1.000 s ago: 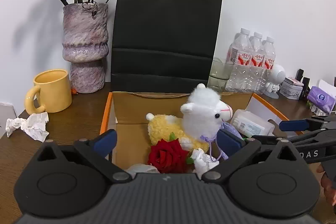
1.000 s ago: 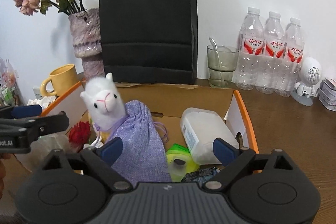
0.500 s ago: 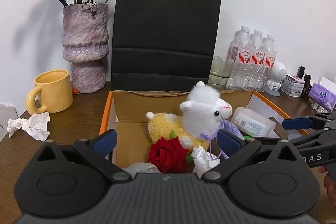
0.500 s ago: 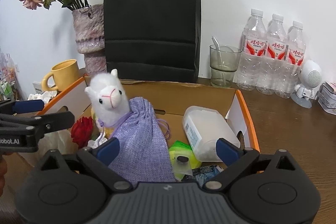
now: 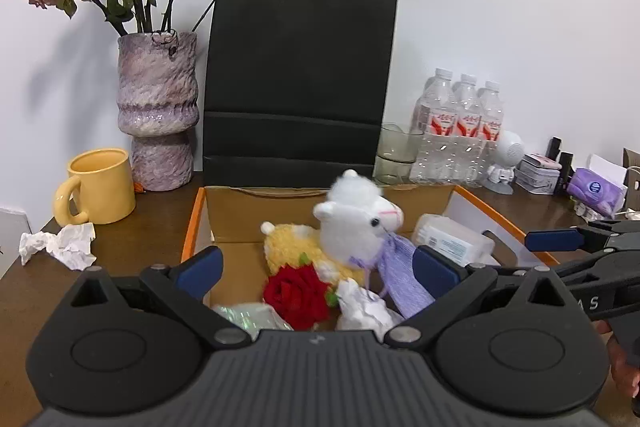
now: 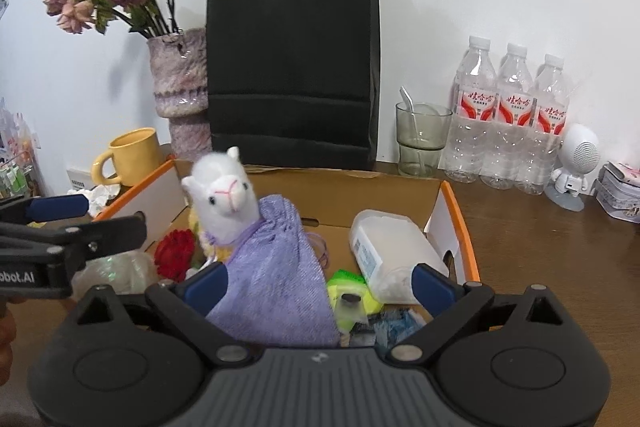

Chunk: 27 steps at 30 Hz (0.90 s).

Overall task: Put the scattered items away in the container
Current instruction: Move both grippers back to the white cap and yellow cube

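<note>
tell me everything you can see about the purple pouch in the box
The purple pouch is a lilac woven-fabric drawstring bag with a slight sheen, its neck gathered shut and thin purple cords trailing to its right. It looks stuffed and lies sloped inside the cardboard box, neck uppermost, leaning against the white alpaca plush. Its lower end is hidden behind the right claw, which is open and not gripping it.

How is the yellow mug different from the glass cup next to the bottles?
The yellow mug is solid yellow with a handle; the glass cup is see-through with no visible handle. The glass cup holds a spoon; no spoon shows in the mug. Both stand upright on the table, outside the box.
</note>
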Motion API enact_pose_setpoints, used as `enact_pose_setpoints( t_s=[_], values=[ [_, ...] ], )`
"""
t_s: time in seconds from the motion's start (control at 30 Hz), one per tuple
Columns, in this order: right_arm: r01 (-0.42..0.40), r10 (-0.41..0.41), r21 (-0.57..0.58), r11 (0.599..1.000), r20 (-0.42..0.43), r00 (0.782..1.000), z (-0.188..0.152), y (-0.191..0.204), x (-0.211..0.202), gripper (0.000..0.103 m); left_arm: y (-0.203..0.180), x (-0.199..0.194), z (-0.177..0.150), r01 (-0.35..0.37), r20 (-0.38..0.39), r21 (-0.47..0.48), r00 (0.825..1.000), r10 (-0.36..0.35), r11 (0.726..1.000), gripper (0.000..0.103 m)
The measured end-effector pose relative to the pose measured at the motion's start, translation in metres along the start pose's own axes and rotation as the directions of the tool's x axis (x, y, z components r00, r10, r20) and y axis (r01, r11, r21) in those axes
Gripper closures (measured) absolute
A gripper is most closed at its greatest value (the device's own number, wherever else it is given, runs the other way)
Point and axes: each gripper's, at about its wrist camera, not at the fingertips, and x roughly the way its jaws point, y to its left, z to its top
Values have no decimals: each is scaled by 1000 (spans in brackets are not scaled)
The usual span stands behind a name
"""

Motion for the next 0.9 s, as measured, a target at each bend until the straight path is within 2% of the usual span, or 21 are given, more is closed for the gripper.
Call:
enact_pose_setpoints(
  t_s=[0.23,0.37,0.53,0.57,0.7,0.77,0.9],
  values=[
    [-9,8,-50,999,-20,1000,-28,12,-28,4,-10,-30,-18,20,3,2,1000,-20,1000,5],
    [-4,2,-103,995,-25,1000,-42,23,-39,5,-7,-42,-36,20,-15,-36,1000,-21,999,22],
    [-30,25,-118,993,-41,999,-56,33,-45,9,-2,-51,-47,57,-46,-86,997,-61,995,40],
    [-34,28,-123,992,-48,998,-59,35,-45,11,-2,-52,-48,71,-49,-95,996,-76,993,45],
    [-39,30,-129,991,-68,997,-67,41,-38,20,-10,-49,-57,100,-89,-88,990,-108,991,50],
    [-48,37,-119,992,-90,995,-69,41,-29,24,-15,-41,-62,106,-127,-82,985,-116,991,50],
    [-72,62,-72,995,-135,989,-74,36,-11,39,-23,-23,-67,98,-182,-86,977,-112,991,51]
  ],
)
